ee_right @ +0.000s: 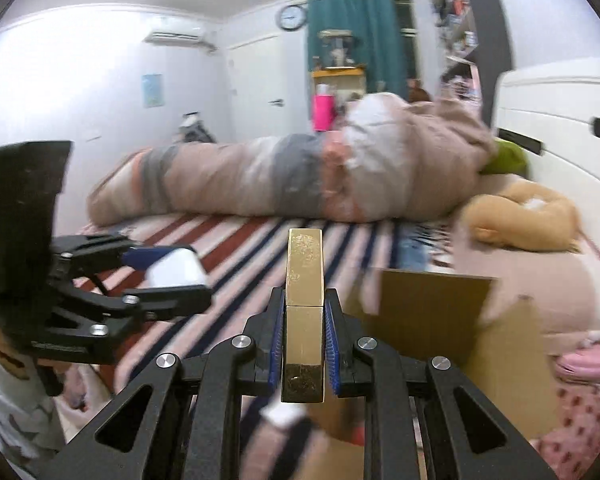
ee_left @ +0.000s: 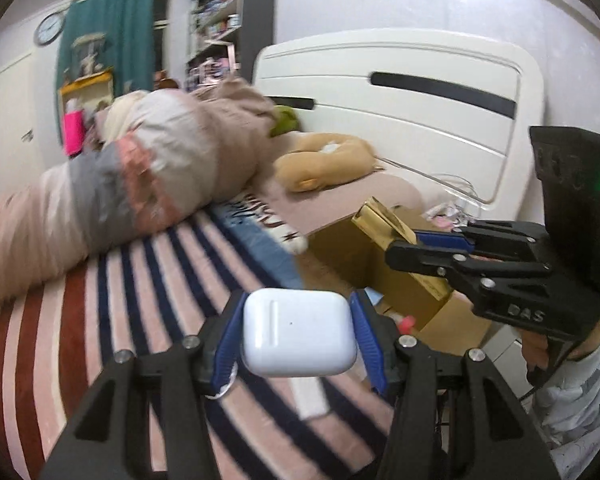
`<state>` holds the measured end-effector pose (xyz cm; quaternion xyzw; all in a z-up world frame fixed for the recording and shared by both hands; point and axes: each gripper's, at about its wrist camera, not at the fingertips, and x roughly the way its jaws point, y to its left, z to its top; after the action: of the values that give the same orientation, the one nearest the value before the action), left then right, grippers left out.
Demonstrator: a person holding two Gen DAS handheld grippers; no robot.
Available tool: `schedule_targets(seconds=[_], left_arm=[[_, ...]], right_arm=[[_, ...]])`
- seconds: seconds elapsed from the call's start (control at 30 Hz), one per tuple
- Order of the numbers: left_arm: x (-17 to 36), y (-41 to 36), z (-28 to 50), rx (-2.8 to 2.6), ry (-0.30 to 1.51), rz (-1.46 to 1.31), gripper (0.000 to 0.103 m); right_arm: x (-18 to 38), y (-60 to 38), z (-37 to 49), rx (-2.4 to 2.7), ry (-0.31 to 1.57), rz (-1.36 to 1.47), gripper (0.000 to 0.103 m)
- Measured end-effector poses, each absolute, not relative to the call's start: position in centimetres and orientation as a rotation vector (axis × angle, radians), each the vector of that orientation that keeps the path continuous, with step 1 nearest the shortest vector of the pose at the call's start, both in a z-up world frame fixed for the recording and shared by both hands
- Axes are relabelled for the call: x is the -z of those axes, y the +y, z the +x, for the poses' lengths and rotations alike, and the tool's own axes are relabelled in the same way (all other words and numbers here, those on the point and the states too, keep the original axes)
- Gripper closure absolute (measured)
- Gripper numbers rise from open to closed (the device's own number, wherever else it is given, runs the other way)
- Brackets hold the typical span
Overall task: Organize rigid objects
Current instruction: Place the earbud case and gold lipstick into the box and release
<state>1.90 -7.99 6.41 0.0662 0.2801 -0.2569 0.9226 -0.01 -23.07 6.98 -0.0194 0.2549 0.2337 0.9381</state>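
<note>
Left gripper (ee_left: 298,334): clamped on white earbud case (ee_left: 299,332), above striped bedspread (ee_left: 140,300).
Right gripper (ee_right: 303,344): clamped on gold bar (ee_right: 304,312), beside cardboard box (ee_right: 460,320).

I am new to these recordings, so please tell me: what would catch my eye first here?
The left gripper holds a white earbud case above the striped bedspread. The right gripper is shut on a gold bar-shaped box beside an open cardboard box. Behind lies a long rolled quilt.
</note>
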Motion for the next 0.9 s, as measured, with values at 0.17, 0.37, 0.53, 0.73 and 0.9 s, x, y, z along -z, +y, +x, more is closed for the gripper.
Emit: schedule_targets(seconds=[0.17,0.37,0.53,0.73,0.9], left_arm=[[-6.5,-13.5,3.6,0.599,0.620,0.179,0.054],[-4.5,-18.3,5.6,0.628,0.702,0.236,0.054],[-2.8,-19.8,6.7,0.616,0.736,0.278,0.054],[-1.8,-20.3,7.6,0.619,0.758,0.294,0.054],[-1.6,-20.6,7.6,0.616,0.756,0.306,0.054]], right_arm=[[-5.5,-28.5,1.6,-0.389,0.589,-0.024,0.089],[-1.9,-31.7,3.3,-0.381,0.676,0.022,0.089],[-1.0,-32.3,3.4,-0.384,0.677,0.026,0.089],[-0.4,-32.7,3.8,-0.405,0.684,0.035,0.089],[-0.1,-32.7,3.9,-0.418,0.688,0.042,0.089]])
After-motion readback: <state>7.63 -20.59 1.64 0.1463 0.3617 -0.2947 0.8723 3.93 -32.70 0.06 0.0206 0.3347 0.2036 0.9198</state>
